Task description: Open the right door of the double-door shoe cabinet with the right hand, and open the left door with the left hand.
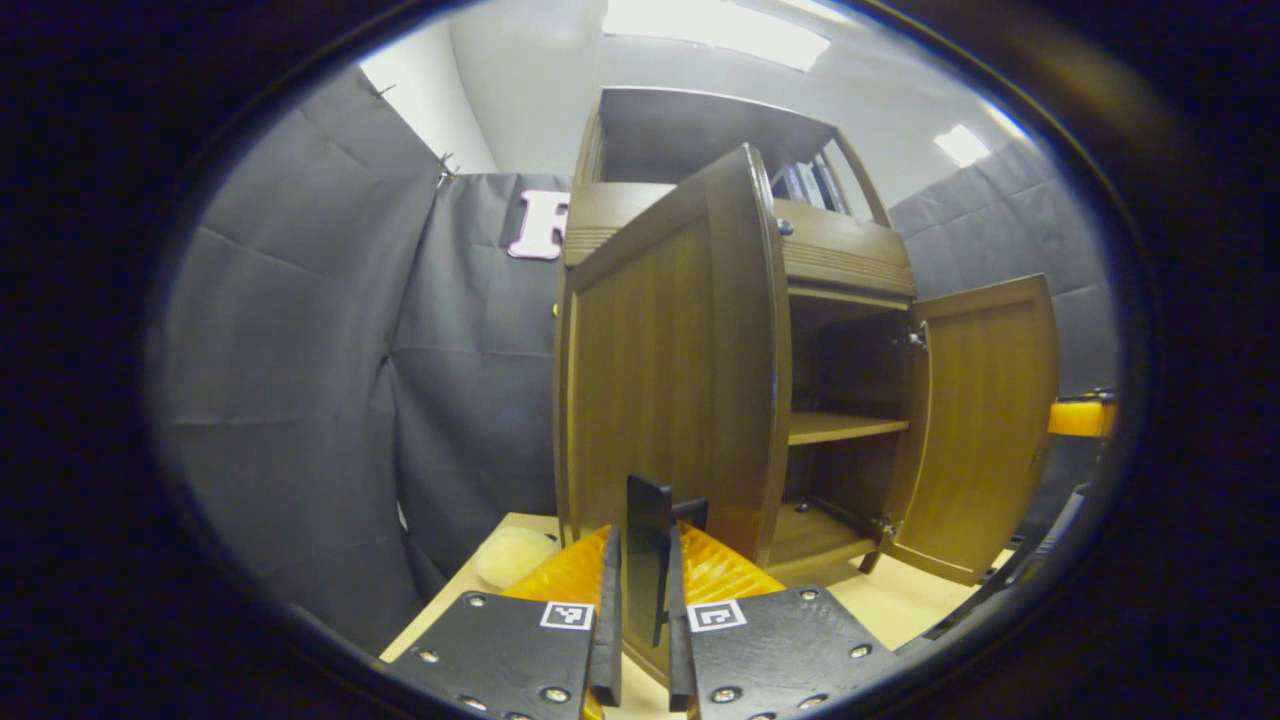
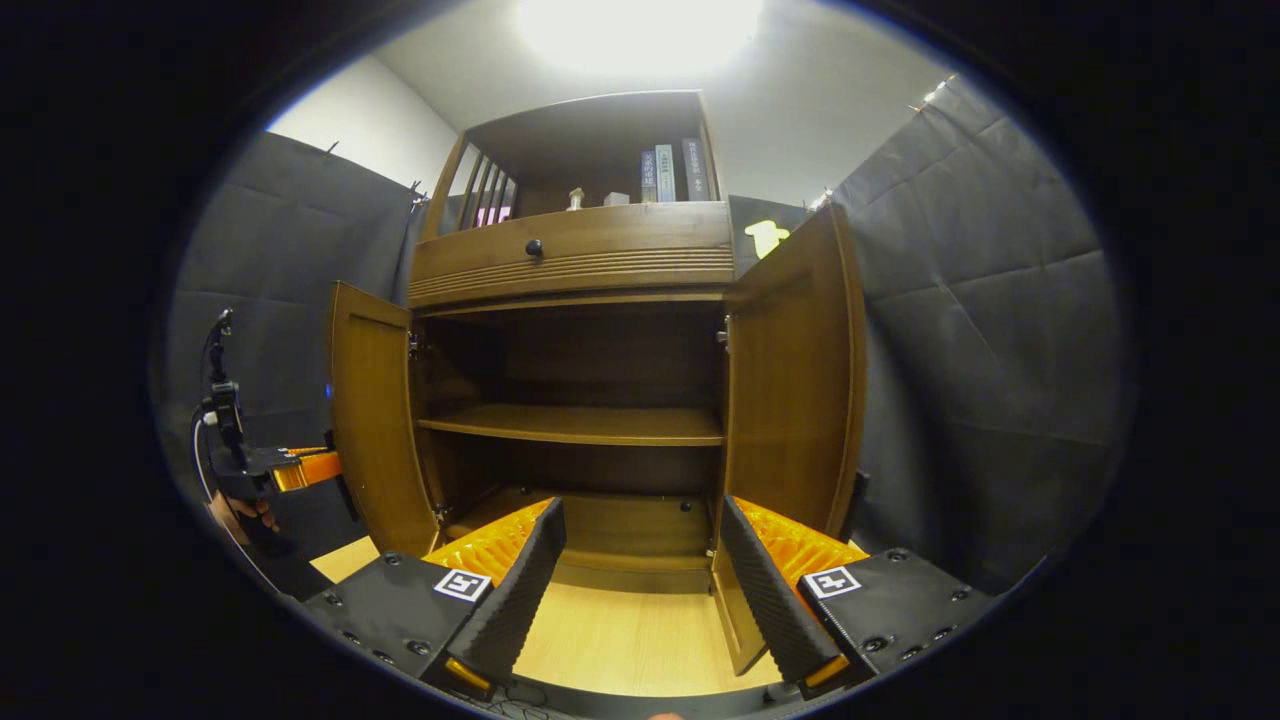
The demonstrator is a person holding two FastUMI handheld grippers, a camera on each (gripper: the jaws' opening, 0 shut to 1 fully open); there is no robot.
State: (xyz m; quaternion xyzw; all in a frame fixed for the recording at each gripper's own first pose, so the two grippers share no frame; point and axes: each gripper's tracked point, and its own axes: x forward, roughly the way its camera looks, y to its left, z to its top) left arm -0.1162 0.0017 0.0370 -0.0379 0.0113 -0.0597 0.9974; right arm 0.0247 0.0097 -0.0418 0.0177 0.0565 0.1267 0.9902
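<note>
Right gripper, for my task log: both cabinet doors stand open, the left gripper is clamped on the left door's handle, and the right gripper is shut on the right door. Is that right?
Not quite. The right gripper is open, its fingers spread and gripping nothing, beside the right door; the right gripper view shows it. Both doors do stand open, and the left gripper is clamped on the handle of the left door.

The shoe cabinet point(image 2: 600, 260) is brown wood with a smooth, satin sheen. The worktop point(image 2: 620, 630) is pale, smooth wood
</note>
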